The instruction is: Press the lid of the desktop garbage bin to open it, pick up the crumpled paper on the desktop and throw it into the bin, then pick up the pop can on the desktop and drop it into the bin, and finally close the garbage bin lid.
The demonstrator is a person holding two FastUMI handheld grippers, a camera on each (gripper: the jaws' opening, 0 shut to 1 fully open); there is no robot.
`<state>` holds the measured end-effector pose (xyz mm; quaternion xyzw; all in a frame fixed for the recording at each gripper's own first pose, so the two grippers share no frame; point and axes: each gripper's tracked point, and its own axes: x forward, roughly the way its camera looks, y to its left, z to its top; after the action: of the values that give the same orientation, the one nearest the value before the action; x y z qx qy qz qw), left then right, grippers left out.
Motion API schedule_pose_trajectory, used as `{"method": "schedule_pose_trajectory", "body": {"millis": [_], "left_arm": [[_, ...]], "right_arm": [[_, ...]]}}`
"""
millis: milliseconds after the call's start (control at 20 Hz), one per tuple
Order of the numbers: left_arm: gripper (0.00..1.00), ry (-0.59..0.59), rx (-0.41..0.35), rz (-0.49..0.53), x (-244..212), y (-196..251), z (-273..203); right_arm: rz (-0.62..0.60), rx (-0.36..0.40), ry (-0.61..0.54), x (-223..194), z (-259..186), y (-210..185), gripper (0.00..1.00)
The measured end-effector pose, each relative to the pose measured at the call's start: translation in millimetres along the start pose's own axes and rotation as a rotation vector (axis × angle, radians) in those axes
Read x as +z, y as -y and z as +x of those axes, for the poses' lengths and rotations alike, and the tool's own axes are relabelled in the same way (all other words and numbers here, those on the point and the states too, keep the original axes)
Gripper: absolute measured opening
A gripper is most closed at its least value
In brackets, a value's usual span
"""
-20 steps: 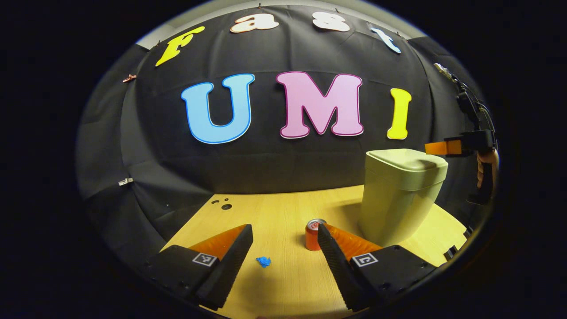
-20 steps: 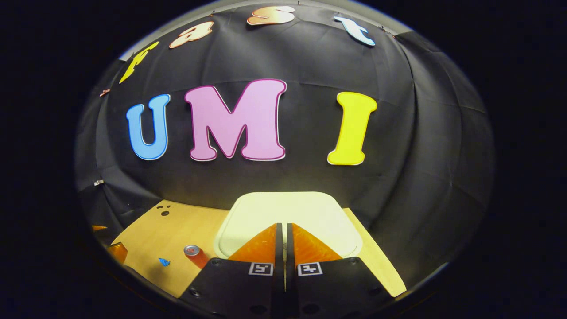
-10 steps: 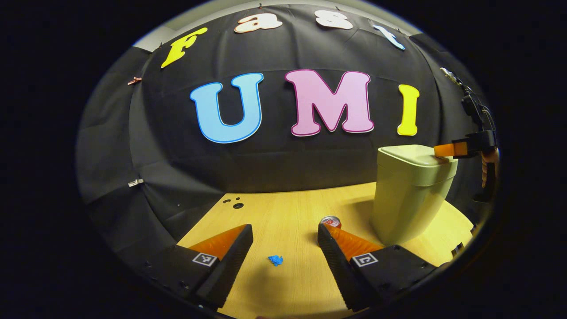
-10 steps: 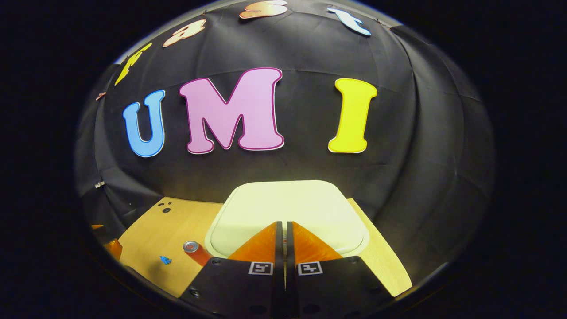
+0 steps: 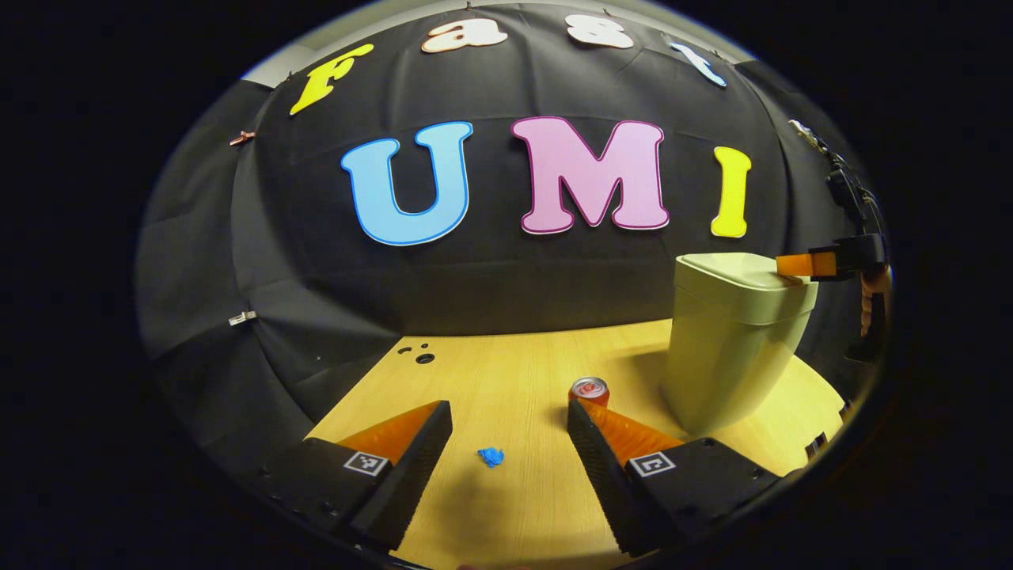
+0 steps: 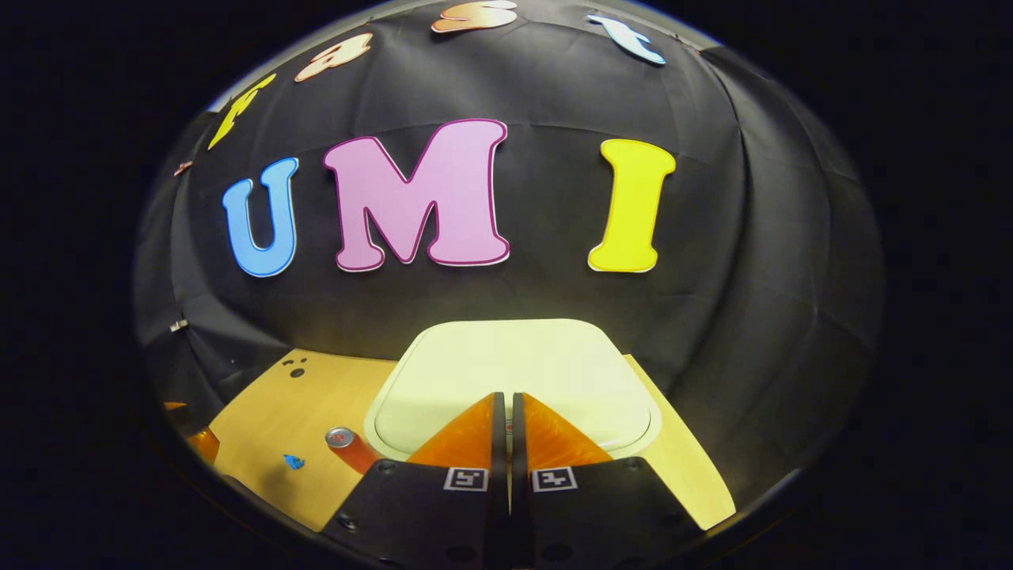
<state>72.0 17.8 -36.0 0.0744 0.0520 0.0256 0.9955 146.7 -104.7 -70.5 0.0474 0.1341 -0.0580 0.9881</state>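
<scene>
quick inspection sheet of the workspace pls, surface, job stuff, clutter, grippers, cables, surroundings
surface: wooden table, a few small holes near its far left corner
bin: upright on the right, lid down
paper: small blue crumpled scrap lying on the table
can: upright beside the bin
clutter: nothing seen
left gripper: open, low over the table, holding nothing
right gripper: shut, tips at the lid's near edge
cables: dark cable hanging at the far right
surroundings: black cloth wall behind the table
</scene>
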Motion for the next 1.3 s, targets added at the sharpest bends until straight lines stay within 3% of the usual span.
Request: {"method": "schedule_pose_trajectory", "body": {"millis": [300, 550, 1300], "left_arm": [[0.95, 0.009, -0.005, -0.003, 4, -2, -1], [0.94, 0.031, 0.001, 0.001, 7, -12, -8], [0.94, 0.037, 0.004, -0.038, -23, -67, -67]], "right_arm": [[-0.067, 0.002, 0.049, 9, -4, 0, 0.05], [0.002, -0.024, 0.056, 19, -12, 2, 0.05], [-0.015, -0.019, 0.120, 36, -96, -44, 0.05]]}}
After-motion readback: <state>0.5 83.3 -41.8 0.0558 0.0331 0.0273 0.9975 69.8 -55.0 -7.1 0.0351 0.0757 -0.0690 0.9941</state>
